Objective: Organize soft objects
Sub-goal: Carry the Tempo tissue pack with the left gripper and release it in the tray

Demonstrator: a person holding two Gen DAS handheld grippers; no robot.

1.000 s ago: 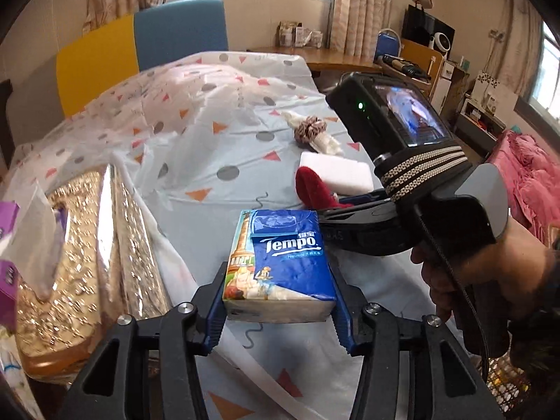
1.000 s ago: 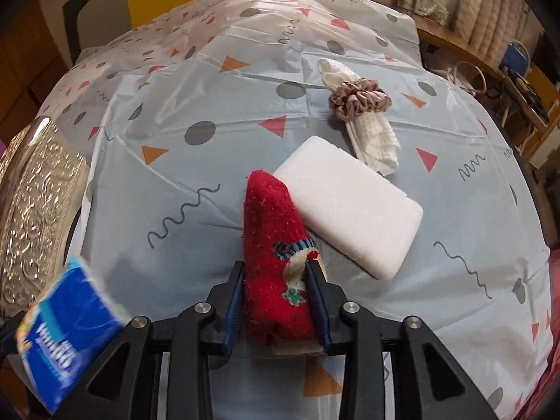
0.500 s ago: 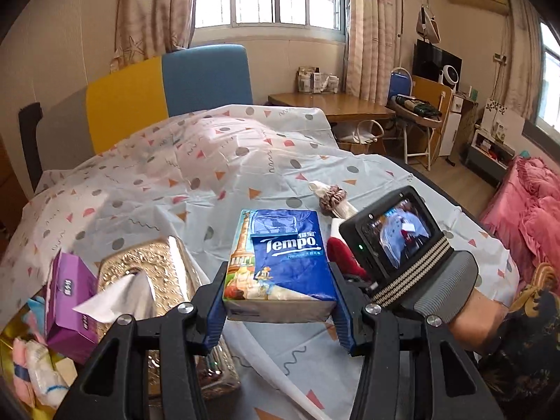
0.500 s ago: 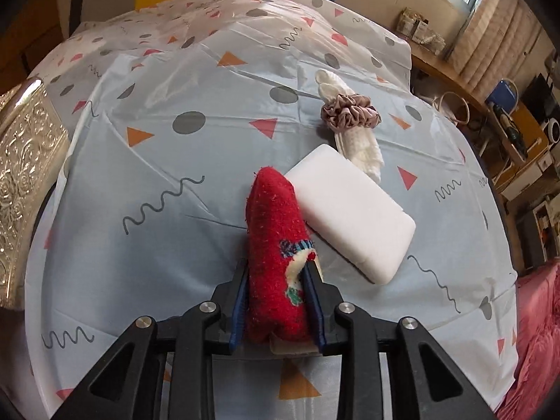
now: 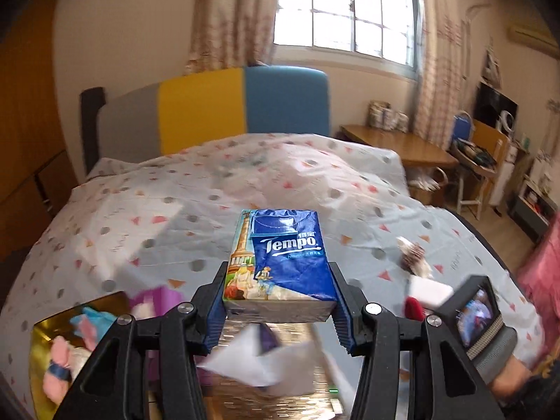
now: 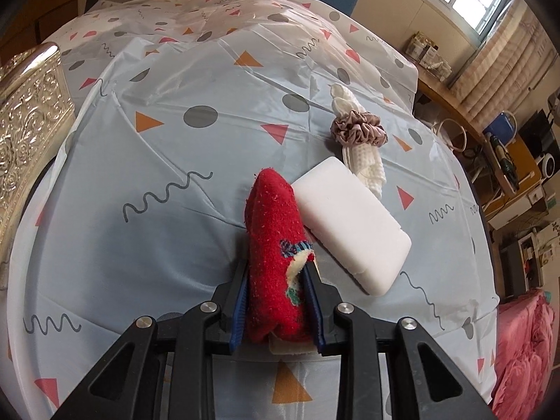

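My left gripper (image 5: 280,308) is shut on a blue Tempo tissue pack (image 5: 280,262) and holds it in the air above a gold tissue box (image 5: 287,399) with a white tissue (image 5: 259,364) sticking up. My right gripper (image 6: 276,301) is shut on a red fuzzy sock (image 6: 274,255), just over the patterned table cover (image 6: 157,245). A white sponge block (image 6: 350,224) lies right of the sock. Beyond it lies a rolled white cloth (image 6: 364,164) ringed by a brown scrunchie (image 6: 358,131).
A gold bin (image 5: 52,350) at lower left holds soft items, with a purple pack (image 5: 154,301) beside it. The gold box also shows at the left edge of the right wrist view (image 6: 24,133). A colourful headboard (image 5: 210,105) and a desk (image 5: 395,143) stand behind.
My left gripper has risen and swung left with the tissue pack, so the gold box and bin now lie under it. My right gripper holds the sock and has pulled back slightly.
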